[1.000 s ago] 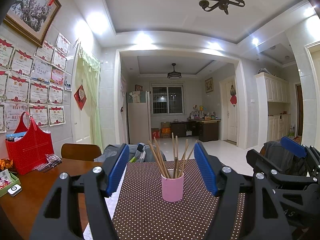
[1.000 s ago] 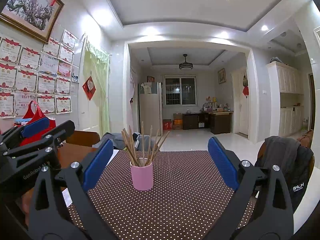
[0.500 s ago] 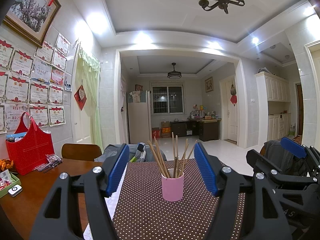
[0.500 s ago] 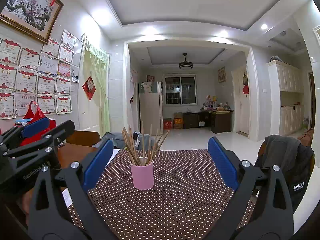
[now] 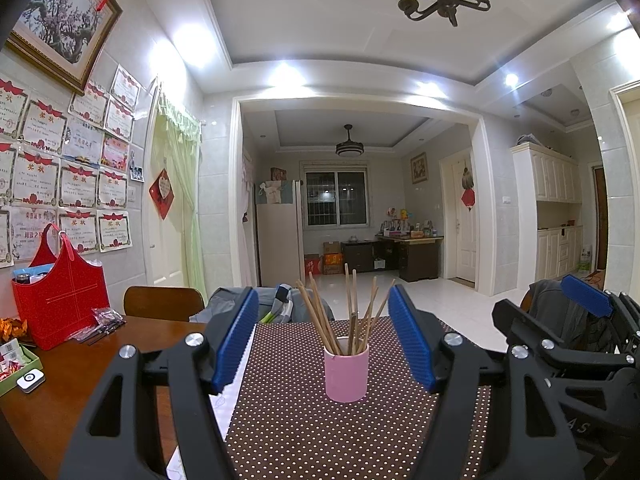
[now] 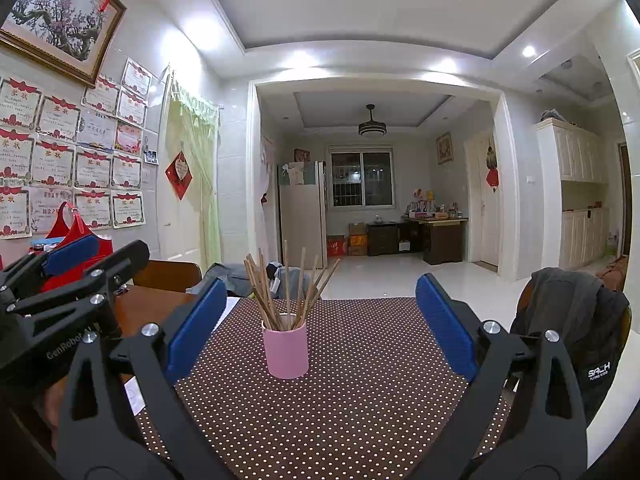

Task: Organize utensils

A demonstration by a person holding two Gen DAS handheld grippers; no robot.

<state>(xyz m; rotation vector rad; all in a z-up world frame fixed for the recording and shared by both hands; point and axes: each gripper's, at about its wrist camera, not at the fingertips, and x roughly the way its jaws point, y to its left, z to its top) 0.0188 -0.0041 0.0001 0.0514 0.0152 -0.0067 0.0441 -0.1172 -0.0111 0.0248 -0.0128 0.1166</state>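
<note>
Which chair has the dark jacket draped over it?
The chair at the right side of the table, its back covered by a dark grey jacket. The other brown wooden chair, at the far left end, has a bare back.

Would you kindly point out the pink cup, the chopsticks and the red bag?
pink cup [image 5: 346,372], left wrist view, front wall.
chopsticks [image 6: 286,276], right wrist view, an upright stick's shaft.
red bag [image 5: 64,308], left wrist view, front panel.

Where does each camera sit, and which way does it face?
Left wrist: on the left hand-held gripper, facing level over the dotted mat at the pink cup; the right hand-held gripper shows at its right.
Right wrist: on the right hand-held gripper, facing likewise; left one at its left.
Shared: cup, chopsticks, mat.
</note>
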